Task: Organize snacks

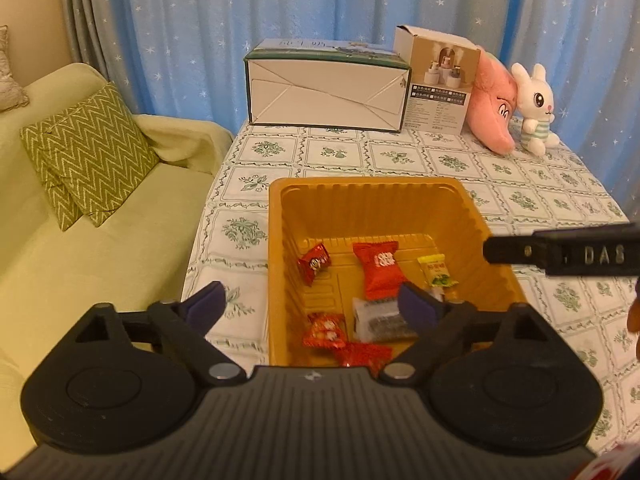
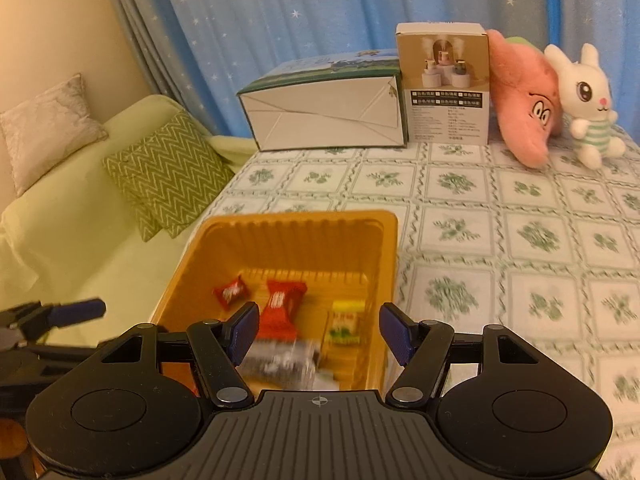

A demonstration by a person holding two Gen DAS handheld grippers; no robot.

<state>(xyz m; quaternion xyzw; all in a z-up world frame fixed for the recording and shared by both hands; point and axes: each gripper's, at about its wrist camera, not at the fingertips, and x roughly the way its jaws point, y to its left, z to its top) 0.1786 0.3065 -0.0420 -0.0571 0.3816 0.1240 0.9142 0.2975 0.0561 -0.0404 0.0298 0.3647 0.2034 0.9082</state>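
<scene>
Orange plastic tray [image 1: 276,240] on the tablecloth [image 1: 520,200], close to the table's left edge, beyond which lies the sofa [image 1: 80,240]. Snack packets lie loose on the tray floor: a large red packet [image 1: 376,266], a small red sweet [image 1: 315,263], a yellow-green packet [image 1: 436,272] and a clear packet with dark contents [image 1: 380,322]. Left gripper [image 1: 316,304] and right gripper [image 2: 318,330] hover above the near end of the tray, fingers spread and grasping nothing. The packets are probably light, soft and crinkly, their film slippery; a pinch across a sealed end should hold best. The thin tray likely flexes and slides if pushed. Open cloth lies right of the tray; the cartons [image 1: 328,88] and plush toys [image 1: 534,108] stand well apart at the far edge.
</scene>
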